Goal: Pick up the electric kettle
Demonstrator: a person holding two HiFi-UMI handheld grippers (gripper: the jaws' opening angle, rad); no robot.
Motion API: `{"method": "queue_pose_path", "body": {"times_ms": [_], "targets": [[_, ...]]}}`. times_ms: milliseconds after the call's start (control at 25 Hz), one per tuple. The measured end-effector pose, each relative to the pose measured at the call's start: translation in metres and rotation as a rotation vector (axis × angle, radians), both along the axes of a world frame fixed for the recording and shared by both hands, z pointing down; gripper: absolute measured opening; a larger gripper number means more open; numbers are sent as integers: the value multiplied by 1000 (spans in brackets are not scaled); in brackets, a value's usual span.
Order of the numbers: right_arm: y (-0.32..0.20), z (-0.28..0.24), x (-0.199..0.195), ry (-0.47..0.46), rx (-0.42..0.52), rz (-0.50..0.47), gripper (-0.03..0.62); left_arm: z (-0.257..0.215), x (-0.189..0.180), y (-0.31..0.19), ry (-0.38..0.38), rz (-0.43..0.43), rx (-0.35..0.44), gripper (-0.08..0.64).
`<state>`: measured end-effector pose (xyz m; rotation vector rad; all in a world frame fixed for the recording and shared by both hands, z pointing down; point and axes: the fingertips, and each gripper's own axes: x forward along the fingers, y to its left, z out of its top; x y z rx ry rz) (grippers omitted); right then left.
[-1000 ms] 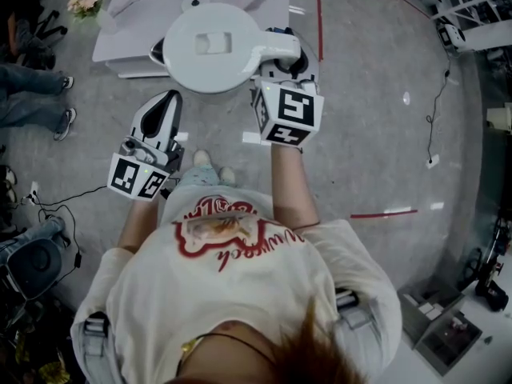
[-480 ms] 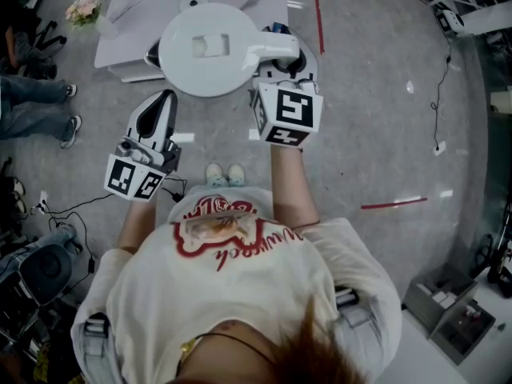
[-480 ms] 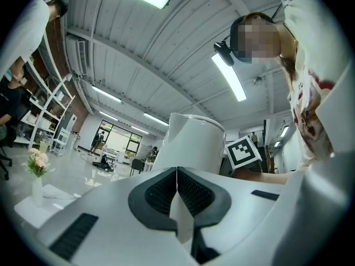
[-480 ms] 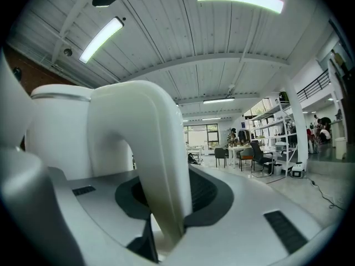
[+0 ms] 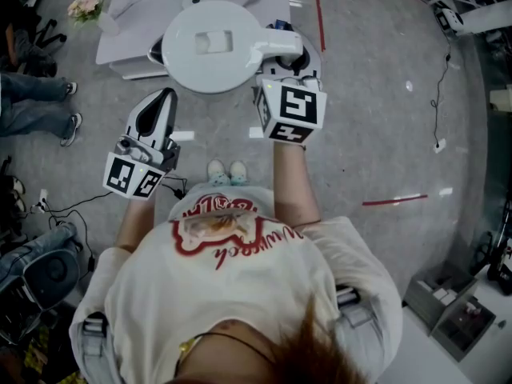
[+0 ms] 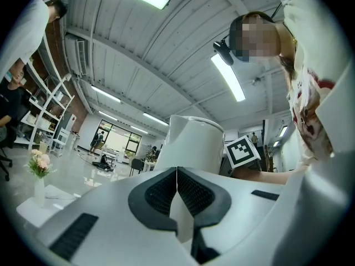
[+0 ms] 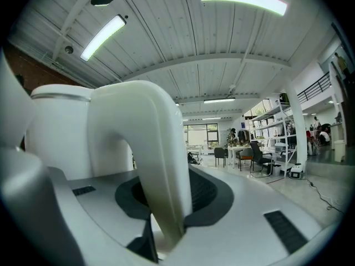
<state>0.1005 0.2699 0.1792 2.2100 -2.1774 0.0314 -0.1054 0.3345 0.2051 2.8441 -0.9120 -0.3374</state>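
My right gripper (image 7: 166,231) grips the handle (image 7: 148,148) of the white kettle (image 5: 210,46) — pads on both sides. My left gripper (image 6: 177,195) hangs beside it, jaws pressed together.

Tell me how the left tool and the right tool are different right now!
The left tool has its jaws shut together on nothing; the right tool is clamped on the kettle's handle. The left tool only points toward the kettle without touching it; the right tool is right against it. Both are white with dark pads.
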Motion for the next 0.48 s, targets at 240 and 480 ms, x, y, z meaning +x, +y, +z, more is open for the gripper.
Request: {"method": "queue_pose_path", "body": {"times_ms": [240, 480], "targets": [[5, 8, -4, 18, -5, 1, 110, 6, -5, 5, -4, 3, -2, 12], [9, 1, -5, 16, 0, -4, 110, 0, -4, 8, 2, 3, 4, 12]]}}
